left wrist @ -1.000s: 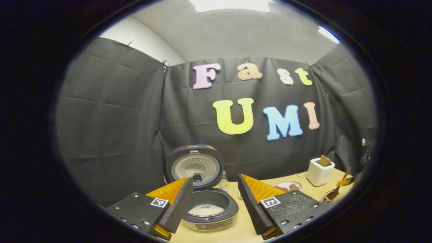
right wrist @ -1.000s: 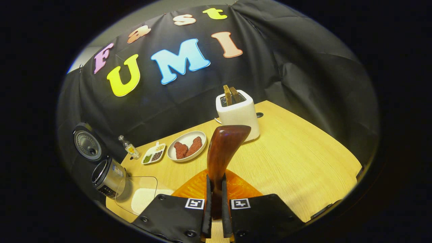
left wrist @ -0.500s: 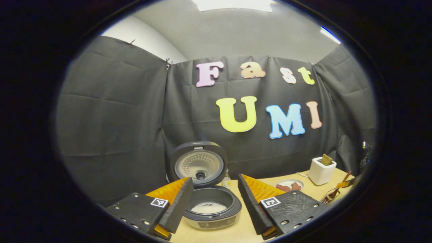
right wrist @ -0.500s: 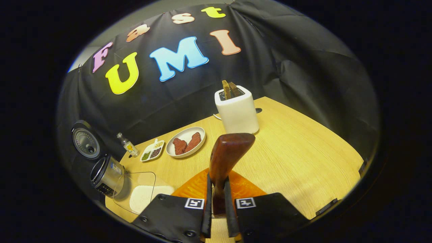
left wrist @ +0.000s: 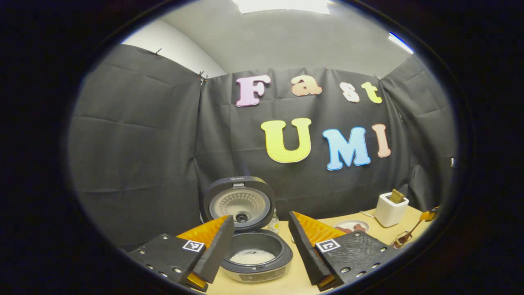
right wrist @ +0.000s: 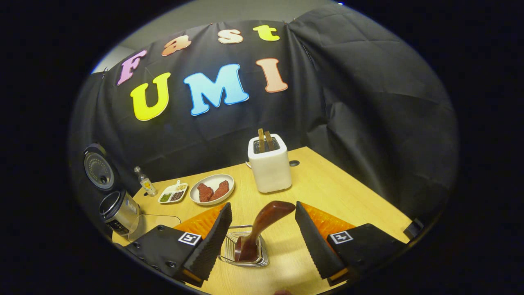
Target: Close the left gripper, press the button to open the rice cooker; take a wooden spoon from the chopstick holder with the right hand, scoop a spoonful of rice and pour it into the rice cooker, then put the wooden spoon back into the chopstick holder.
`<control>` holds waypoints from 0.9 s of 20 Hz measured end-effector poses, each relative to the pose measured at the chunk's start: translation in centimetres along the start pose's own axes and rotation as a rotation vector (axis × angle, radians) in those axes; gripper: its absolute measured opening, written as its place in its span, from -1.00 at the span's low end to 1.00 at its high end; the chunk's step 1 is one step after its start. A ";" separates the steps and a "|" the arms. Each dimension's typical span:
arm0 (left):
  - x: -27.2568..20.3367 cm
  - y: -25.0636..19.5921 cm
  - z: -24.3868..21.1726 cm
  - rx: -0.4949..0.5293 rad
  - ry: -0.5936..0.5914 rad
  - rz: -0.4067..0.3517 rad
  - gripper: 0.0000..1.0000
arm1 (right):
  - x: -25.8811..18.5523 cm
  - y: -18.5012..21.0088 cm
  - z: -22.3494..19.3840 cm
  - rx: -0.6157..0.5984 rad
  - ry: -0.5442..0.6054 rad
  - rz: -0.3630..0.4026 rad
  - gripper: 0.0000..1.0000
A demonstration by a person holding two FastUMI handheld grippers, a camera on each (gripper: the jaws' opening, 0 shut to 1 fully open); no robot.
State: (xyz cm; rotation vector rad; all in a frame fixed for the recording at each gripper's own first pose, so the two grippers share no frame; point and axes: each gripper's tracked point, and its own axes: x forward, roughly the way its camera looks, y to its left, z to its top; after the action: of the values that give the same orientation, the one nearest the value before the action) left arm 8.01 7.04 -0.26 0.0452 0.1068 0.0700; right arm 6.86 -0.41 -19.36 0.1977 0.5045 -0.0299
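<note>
Dark brown wooden spoon [right wrist: 262, 229] stood in the wire chopstick holder [right wrist: 245, 249] between the right gripper [right wrist: 262, 231]'s spread jaws, so backing straight off seemed wise, left gripper [left wrist: 260, 241] likewise spread near the open black rice cooker [left wrist: 256, 256].

Booth walls: black cloth [left wrist: 135, 135], creased, pinned along its top edge, hung on three sides. Above the cloth, a plain grey wall and ceiling [left wrist: 286, 41]. A bright light panel [left wrist: 282, 6] at the top of the left gripper view; a second strip light [left wrist: 400, 41] toward its upper right. Pale wood-grain desk [right wrist: 348, 196] runs back to the cloth, far edge and right edge both against it. A small dark round hole [right wrist: 295, 163] in the desk near the far edge.
</note>
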 end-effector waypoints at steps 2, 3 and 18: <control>0.9 0.7 0.9 0.012 -0.009 0.013 0.60 | -1.4 -0.2 2.1 -0.070 -0.055 -0.006 0.96; 1.3 1.1 1.4 0.020 -0.013 0.022 0.60 | -2.0 0.0 3.1 -0.105 -0.080 -0.005 0.96; 14.8 6.0 6.5 0.009 -0.031 0.047 0.60 | -6.7 3.5 6.6 -0.159 -0.184 0.003 0.96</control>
State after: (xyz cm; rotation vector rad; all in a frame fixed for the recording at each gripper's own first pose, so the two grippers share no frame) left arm 22.97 13.83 4.89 0.0580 0.0747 0.1154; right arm 4.39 1.57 -9.80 0.0393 0.3214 -0.0044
